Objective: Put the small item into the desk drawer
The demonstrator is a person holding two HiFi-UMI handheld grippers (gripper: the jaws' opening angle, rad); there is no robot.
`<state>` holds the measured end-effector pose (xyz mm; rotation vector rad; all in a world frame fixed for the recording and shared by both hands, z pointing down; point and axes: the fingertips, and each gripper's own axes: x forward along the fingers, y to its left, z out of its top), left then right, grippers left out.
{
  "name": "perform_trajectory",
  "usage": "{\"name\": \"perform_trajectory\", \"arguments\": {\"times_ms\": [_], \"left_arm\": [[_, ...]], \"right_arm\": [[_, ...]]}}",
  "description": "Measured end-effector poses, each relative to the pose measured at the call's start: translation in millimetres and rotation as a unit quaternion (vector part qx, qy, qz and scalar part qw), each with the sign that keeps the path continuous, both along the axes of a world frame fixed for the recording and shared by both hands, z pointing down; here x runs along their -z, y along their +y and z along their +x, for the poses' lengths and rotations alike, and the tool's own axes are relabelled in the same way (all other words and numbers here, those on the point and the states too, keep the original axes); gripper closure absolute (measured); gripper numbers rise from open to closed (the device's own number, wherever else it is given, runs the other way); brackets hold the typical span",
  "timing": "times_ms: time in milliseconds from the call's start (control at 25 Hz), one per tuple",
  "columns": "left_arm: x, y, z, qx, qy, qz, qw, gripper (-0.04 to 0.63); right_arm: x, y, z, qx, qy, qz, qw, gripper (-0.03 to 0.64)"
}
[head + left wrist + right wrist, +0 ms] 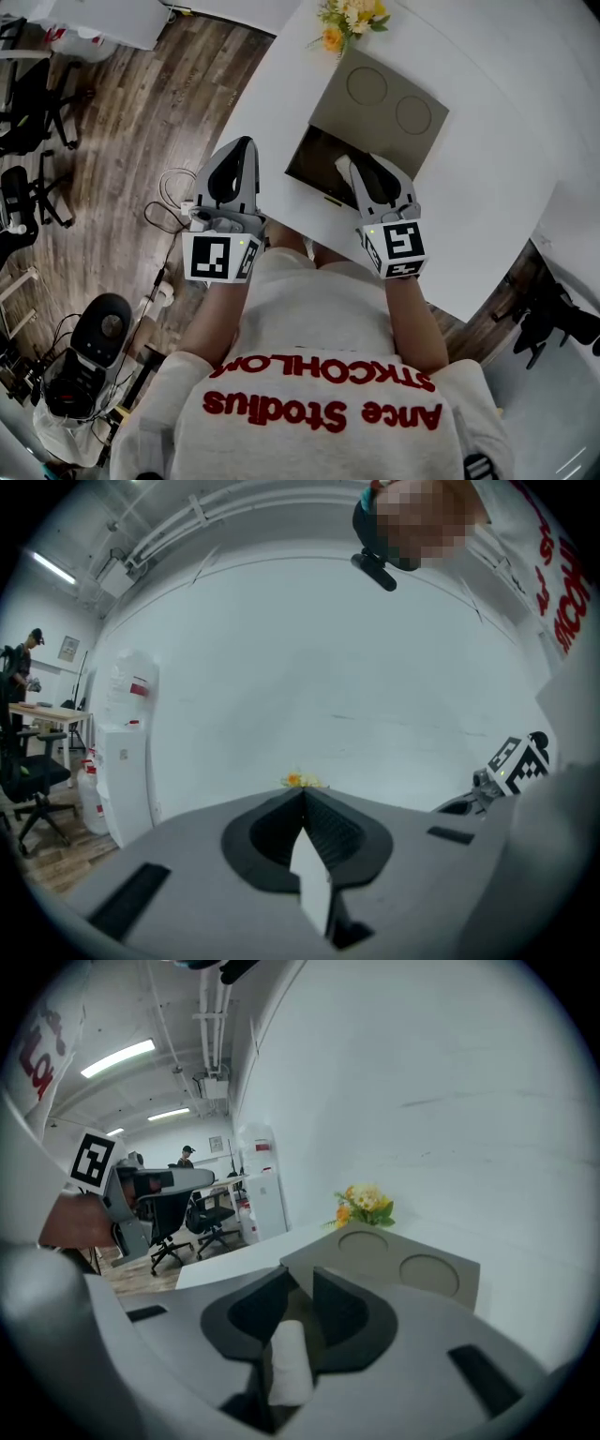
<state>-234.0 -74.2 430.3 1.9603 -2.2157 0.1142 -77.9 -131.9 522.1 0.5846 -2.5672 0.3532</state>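
Wood-plank flooring (112, 122) fills the left of the head view, with black swivel chairs (28, 103) standing on it. To its right curves the smooth white bench (272, 94). At the bench's left edge we note the left hand-held gripper (246, 145): its dark ribbed pads meet at the tips, with nothing between them.

Next right, the desk drawer (314, 161) stands pulled out of a matte grey-tan box (384, 127), whose flat top carries two shallow round recesses (367, 86). The right hand-held gripper (349, 169) has its tips over the drawer's dark opening, jaws partly apart, and through the gap we see only the box. A white rounded piece (286, 1368) sits low behind the pads; we cannot tell whether it belongs to the gripper. We cannot make out the small item, since the drawer's interior is dark and partly covered. Yellow and white flowers (349, 19) stand behind the box.
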Motion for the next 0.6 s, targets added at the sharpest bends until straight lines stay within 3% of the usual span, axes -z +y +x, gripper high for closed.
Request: {"name": "perform_trajectory", "arguments": {"times_ms": [200, 600], "left_arm": [[23, -7, 1, -0.005, -0.015, 0.022, 0.9996, 0.588], [72, -25, 9, -0.019, -0.049, 0.080, 0.9955, 0.588]], "right_arm": [[45, -18, 5, -0.032, -0.047, 0.032, 0.998, 0.595], [132, -45, 11, -0.059, -0.142, 0.095, 0.984, 0.611]]}}
